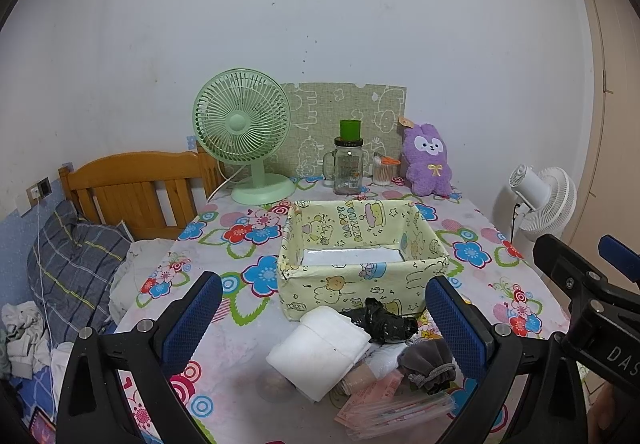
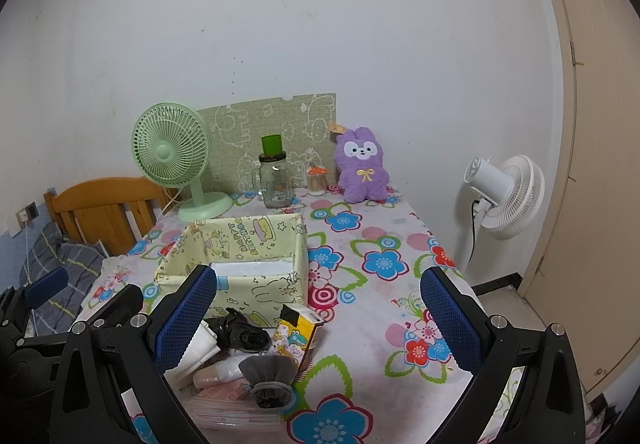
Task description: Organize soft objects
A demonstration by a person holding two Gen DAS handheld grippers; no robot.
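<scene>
A pale yellow cartoon-print fabric box [image 1: 420, 276] [image 2: 256, 292] stands open in the middle of the flowered table. In front of it lies a heap: a folded white cloth [image 1: 320, 350] [image 2: 196, 352], a crumpled black bag [image 1: 384, 322] [image 2: 240, 330], a grey drawstring pouch [image 1: 430, 364] [image 2: 268, 376], clear packets [image 1: 396, 412] and a small printed carton [image 2: 298, 336]. My left gripper [image 1: 326, 320] hangs open above the heap, holding nothing. My right gripper [image 2: 318, 322] is open too, just right of the heap. A purple plush rabbit [image 1: 428, 159] [image 2: 362, 165] sits at the back.
At the table's back stand a green desk fan [image 1: 244, 135] [image 2: 176, 159], a glass mug jar with green lid [image 1: 348, 159] [image 2: 274, 175] and a cotton-swab jar [image 1: 384, 171] [image 2: 317, 181]. A bed with wooden headboard [image 1: 132, 187] lies left; a white floor fan [image 1: 540, 199] [image 2: 504, 195] stands right.
</scene>
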